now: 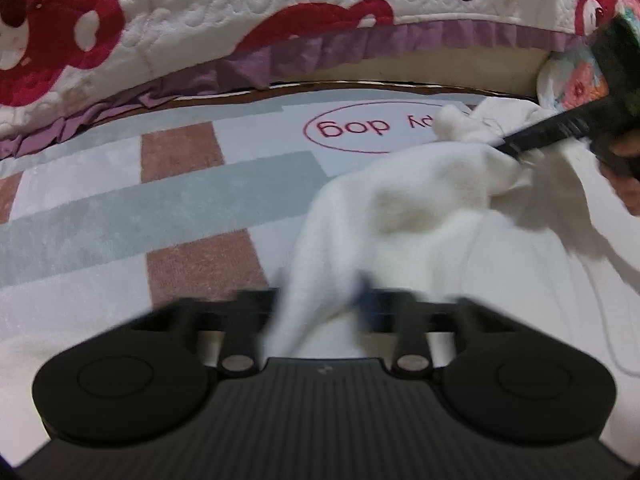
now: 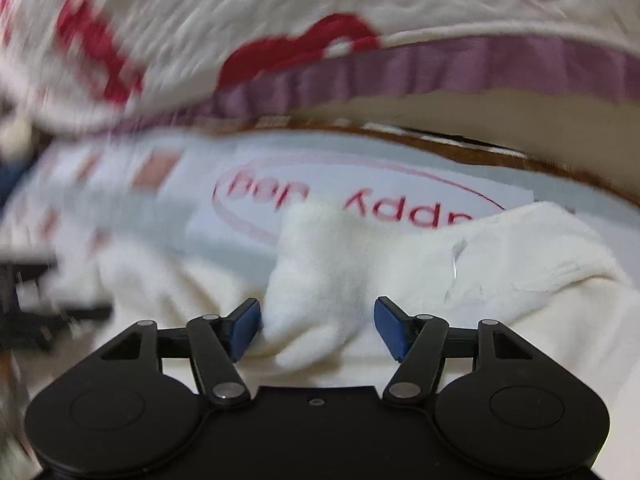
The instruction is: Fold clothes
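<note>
The white fleece garment (image 1: 420,208) lies rumpled on a striped rug (image 1: 120,216), whose far edge runs along a quilt (image 1: 200,8) with red bears and a purple frill; to the left, the rug is bare. The left tool (image 1: 320,304), blurred, is closed on a fold of the garment. The right tool (image 2: 316,326) stands wide, its blue pads (image 2: 244,328) on either side of a raised hump of fleece, not clamping it.
</note>
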Demonstrator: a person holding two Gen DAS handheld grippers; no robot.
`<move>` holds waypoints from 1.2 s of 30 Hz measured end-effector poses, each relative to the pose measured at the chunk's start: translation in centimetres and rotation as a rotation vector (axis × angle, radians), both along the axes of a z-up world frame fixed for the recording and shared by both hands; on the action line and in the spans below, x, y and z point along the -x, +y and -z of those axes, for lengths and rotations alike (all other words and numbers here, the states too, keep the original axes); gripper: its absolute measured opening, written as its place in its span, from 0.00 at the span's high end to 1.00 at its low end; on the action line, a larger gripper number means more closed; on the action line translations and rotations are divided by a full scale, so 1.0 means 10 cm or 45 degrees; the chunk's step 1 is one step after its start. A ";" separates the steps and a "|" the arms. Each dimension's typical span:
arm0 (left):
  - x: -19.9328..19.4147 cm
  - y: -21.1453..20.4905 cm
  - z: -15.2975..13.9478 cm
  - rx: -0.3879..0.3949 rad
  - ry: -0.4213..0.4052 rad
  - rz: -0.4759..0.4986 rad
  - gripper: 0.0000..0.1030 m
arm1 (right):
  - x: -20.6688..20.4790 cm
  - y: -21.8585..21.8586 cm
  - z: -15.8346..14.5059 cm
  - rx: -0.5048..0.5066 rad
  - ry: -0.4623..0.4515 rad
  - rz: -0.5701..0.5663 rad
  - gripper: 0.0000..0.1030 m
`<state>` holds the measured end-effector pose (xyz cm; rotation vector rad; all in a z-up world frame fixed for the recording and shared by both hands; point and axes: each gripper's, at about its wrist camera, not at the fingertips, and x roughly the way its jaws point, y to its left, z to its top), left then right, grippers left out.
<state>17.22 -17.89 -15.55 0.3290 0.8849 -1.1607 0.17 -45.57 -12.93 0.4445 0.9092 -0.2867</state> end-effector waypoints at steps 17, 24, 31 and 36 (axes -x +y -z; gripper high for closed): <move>-0.36 0.19 -0.34 -0.098 -0.278 -0.362 0.52 | -0.78 -0.16 0.02 0.250 -0.067 0.046 0.67; -0.88 1.37 -0.67 -0.153 -0.454 -0.755 0.51 | -0.42 0.18 -0.44 0.158 -0.422 -0.034 0.57; -1.20 2.88 -0.54 -0.073 -0.104 -1.321 0.42 | -0.26 1.11 -0.22 0.235 -0.317 -0.409 0.57; -1.19 3.37 -0.35 0.125 0.193 -1.475 0.39 | -0.30 1.54 -0.09 0.287 -0.205 -0.589 0.54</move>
